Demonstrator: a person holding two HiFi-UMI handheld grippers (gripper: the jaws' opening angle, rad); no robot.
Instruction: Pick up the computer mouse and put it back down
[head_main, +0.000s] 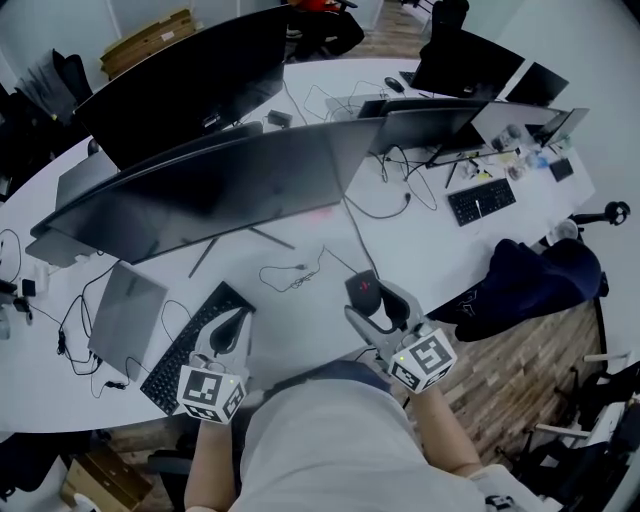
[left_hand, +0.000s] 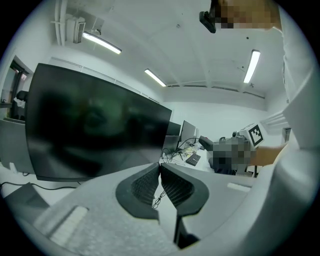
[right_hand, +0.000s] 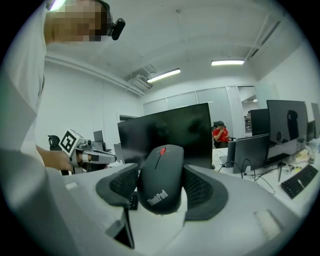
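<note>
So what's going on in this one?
A person at a white desk works a two-jaw gripper in each hand. The right gripper has its jaws closed on the sides of a black computer mouse, which looks to be held clear of the desk in front of the big monitor. The left gripper has its jaws together with nothing in them and hangs over the near end of the keyboard. The mouse has not yet been set back down.

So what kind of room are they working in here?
Probably an open-plan office: a big dark curved monitor on a long white desk, a black keyboard further along, and strip lights on the ceiling.
</note>
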